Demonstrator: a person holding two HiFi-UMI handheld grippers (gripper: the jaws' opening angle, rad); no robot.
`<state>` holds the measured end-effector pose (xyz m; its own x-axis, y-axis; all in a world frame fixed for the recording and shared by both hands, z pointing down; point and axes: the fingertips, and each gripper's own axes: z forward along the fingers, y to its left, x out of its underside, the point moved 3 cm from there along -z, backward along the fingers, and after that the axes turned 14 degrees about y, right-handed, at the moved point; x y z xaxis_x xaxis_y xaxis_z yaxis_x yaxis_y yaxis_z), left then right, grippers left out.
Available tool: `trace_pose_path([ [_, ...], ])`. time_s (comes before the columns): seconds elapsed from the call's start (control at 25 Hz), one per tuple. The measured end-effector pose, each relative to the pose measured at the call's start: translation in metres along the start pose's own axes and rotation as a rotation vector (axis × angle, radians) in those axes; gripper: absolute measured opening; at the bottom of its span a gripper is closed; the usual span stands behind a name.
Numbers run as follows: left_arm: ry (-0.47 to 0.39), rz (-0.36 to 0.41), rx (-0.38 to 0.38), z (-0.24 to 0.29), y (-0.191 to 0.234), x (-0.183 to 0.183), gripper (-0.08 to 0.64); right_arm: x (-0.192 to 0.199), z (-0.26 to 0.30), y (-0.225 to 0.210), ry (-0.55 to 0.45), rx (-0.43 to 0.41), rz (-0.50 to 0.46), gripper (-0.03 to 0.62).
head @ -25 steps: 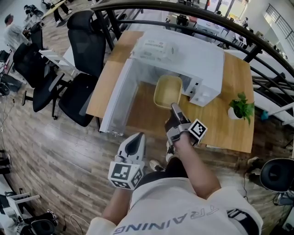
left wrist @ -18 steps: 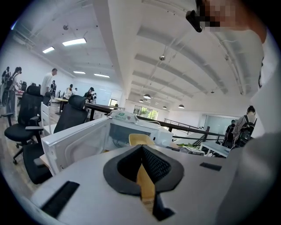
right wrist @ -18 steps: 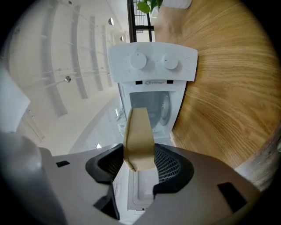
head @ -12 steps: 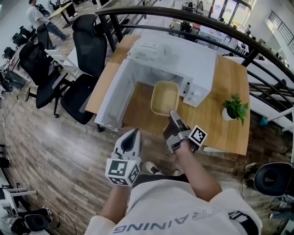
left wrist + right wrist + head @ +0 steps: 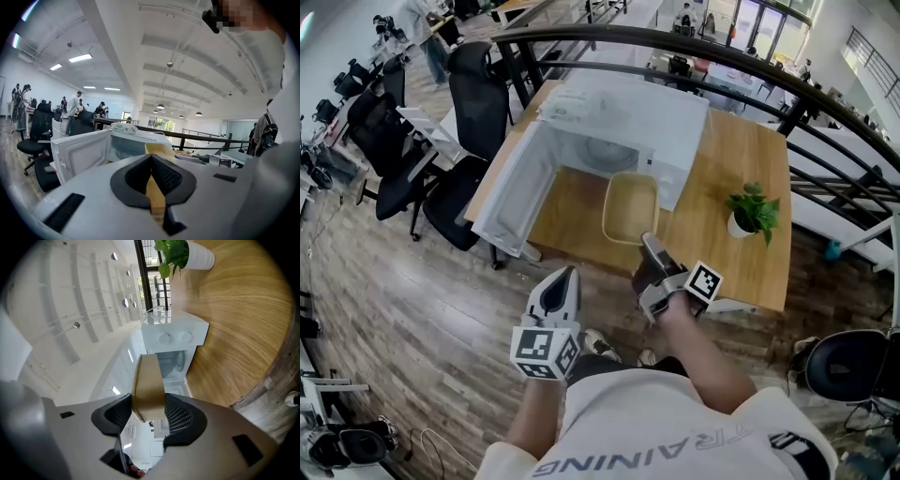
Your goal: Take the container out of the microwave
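A beige rectangular container (image 5: 630,208) hangs level over the wooden table (image 5: 727,258), just in front of the white microwave (image 5: 623,112), whose door (image 5: 508,192) stands swung open to the left. My right gripper (image 5: 649,246) is shut on the container's near wall. In the right gripper view the black pads (image 5: 178,416) press on the container (image 5: 149,380) from both sides. My left gripper (image 5: 563,278) is shut and holds nothing, off the table's front edge. The left gripper view shows its jaws (image 5: 151,157) closed, with the microwave (image 5: 126,140) and the container (image 5: 159,149) beyond.
A small potted plant (image 5: 750,211) stands on the table's right part, also in the right gripper view as the plant (image 5: 183,254). Black office chairs (image 5: 473,103) stand left of the table. A dark curved railing (image 5: 675,42) runs behind the microwave. Wood floor lies below.
The right gripper has drawn the container back out of the microwave's mouth toward the table's front edge. The left gripper has also pulled back toward the person, still shut.
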<state>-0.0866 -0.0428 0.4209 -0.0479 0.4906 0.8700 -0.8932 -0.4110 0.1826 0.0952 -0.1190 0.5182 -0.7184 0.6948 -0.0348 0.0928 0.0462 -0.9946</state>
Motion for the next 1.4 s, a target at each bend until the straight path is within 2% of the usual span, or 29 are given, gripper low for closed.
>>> trace_pose_path([
  [0.32, -0.009, -0.031, -0.024, -0.027, -0.046, 0.037, 0.031, 0.024, -0.055, 0.012, 0.080, -0.022, 0.000, 0.232],
  [0.56, -0.027, -0.034, -0.042, -0.052, -0.064, 0.042, 0.031, 0.040, -0.080, 0.024, 0.105, -0.045, -0.016, 0.232],
  [1.0, -0.024, -0.025, -0.056, -0.064, -0.081, 0.054, 0.031, 0.052, -0.100, 0.024, 0.120, -0.059, 0.001, 0.232],
  [1.4, -0.040, -0.015, -0.039, -0.065, -0.091, 0.057, 0.032, 0.054, -0.108, 0.029, 0.130, -0.070, -0.031, 0.232],
])
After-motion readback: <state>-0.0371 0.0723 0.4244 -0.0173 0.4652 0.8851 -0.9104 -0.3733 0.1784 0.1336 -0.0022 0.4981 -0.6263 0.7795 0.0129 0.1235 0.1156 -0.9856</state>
